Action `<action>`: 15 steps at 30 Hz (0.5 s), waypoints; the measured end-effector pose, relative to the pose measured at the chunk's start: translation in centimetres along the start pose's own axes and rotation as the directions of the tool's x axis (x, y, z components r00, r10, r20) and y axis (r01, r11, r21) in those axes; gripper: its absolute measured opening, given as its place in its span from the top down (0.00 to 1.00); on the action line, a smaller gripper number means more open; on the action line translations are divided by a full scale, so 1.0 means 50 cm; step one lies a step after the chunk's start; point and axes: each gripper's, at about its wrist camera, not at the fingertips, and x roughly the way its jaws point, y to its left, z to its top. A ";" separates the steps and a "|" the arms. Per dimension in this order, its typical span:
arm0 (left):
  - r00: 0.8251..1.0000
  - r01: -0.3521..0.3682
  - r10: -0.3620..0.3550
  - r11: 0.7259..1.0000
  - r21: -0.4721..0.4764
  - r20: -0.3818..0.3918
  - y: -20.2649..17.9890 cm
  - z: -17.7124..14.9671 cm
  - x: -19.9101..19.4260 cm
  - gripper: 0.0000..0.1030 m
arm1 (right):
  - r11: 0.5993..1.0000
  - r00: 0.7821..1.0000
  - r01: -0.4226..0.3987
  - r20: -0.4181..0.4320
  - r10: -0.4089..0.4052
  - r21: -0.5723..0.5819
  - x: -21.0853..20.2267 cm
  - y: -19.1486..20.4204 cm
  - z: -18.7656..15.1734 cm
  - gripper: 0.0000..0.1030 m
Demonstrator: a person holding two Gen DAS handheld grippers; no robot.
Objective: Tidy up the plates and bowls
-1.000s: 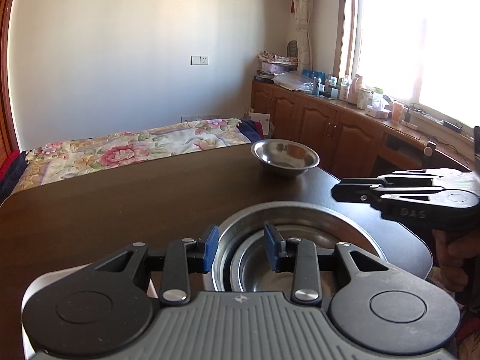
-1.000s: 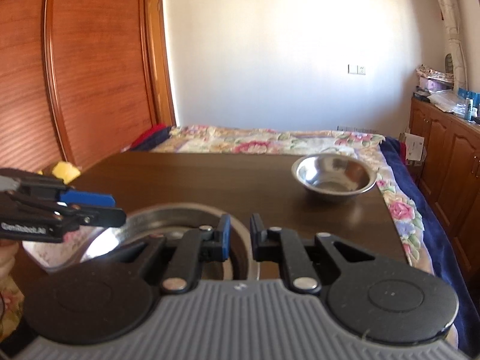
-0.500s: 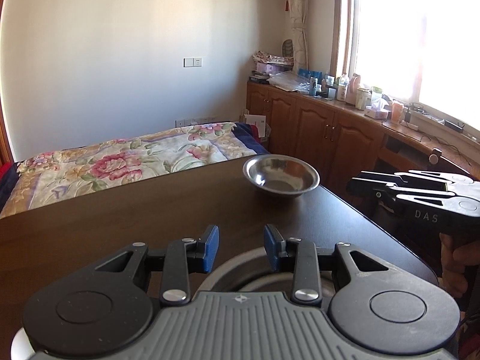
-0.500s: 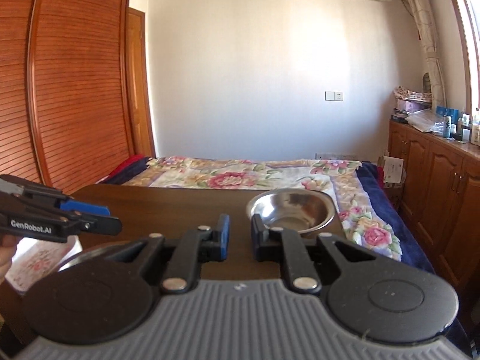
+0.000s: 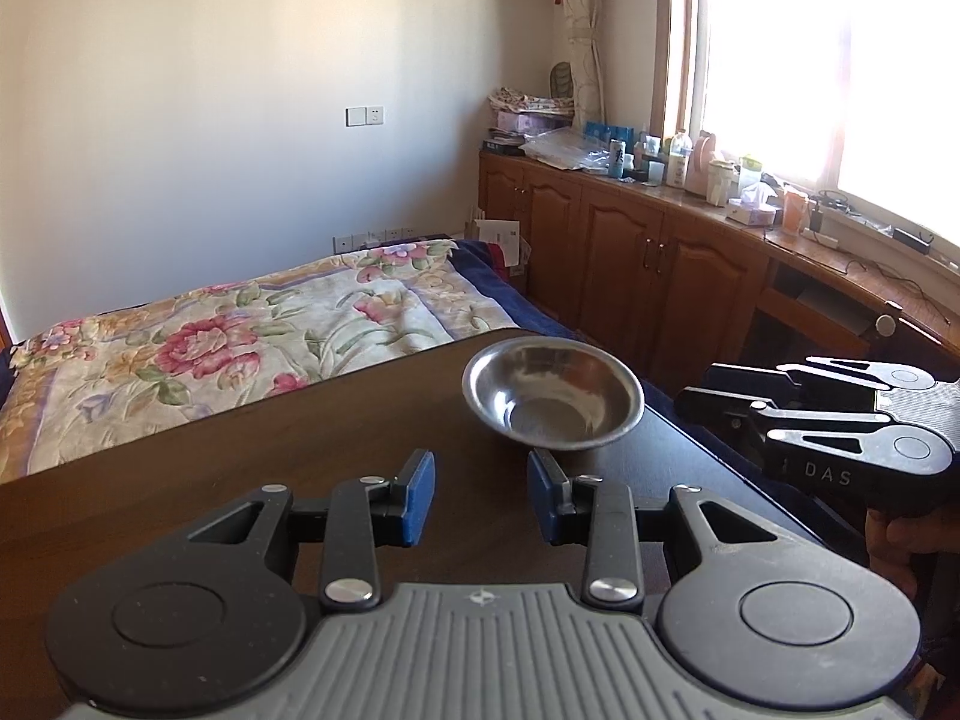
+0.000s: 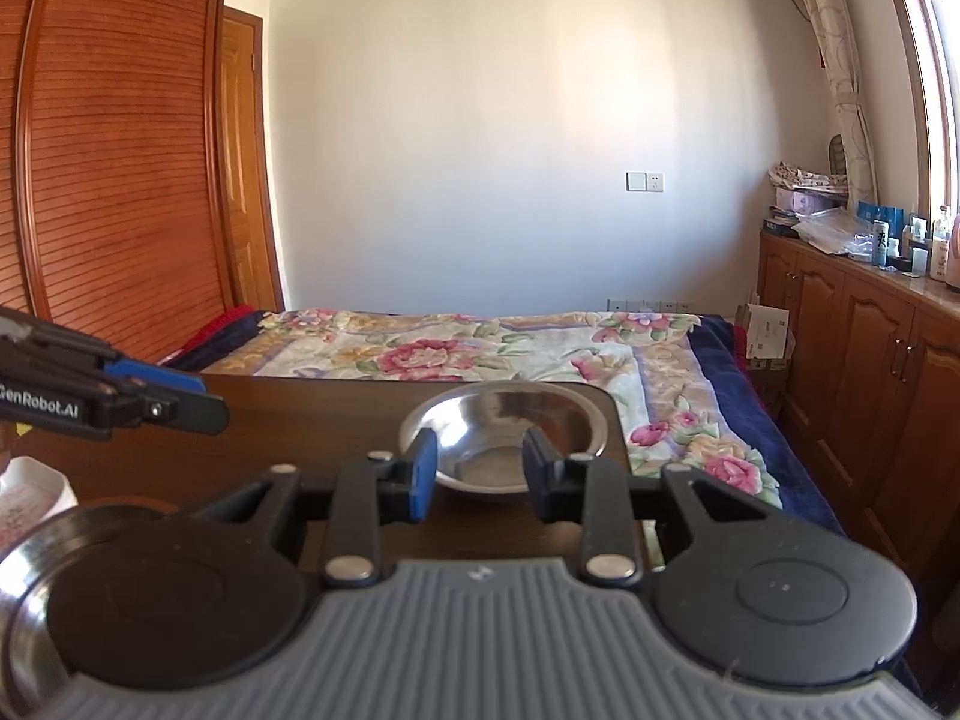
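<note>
Right wrist view shows my right gripper (image 6: 477, 471) lined up with the steel bowl (image 6: 504, 438), which sits alone near the far right corner of the dark table (image 6: 300, 414). Its jaws have just been opening and now stand partly apart with nothing between them — the bowl lies just beyond the blue pads (image 6: 423, 471). My left gripper (image 5: 480, 495) is partly open too, empty, over bare tabletop and aimed a little left of the bowl. A larger steel dish (image 6: 24, 546) waits at the near left. I judge the step to be fetching this bowl, so I should slide one pad inside the near rim and one outside, then close firmly — thin polished steel slips easily — and lift level before carrying it back to the dish.
</note>
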 end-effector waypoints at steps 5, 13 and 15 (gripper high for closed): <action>1.000 0.004 -0.004 1.000 0.023 -0.009 -0.013 0.027 0.033 0.63 | 1.000 1.000 0.000 -0.015 -0.001 -0.016 0.023 -0.019 0.009 0.64; 0.999 0.015 -0.013 0.999 0.042 -0.045 -0.022 0.055 0.098 0.54 | 1.000 0.999 -0.002 -0.050 0.002 0.008 0.070 -0.056 0.010 0.53; 0.999 0.010 -0.007 0.999 0.046 -0.054 -0.023 0.059 0.116 0.52 | 1.000 0.998 -0.002 -0.060 0.002 0.012 0.079 -0.061 0.008 0.52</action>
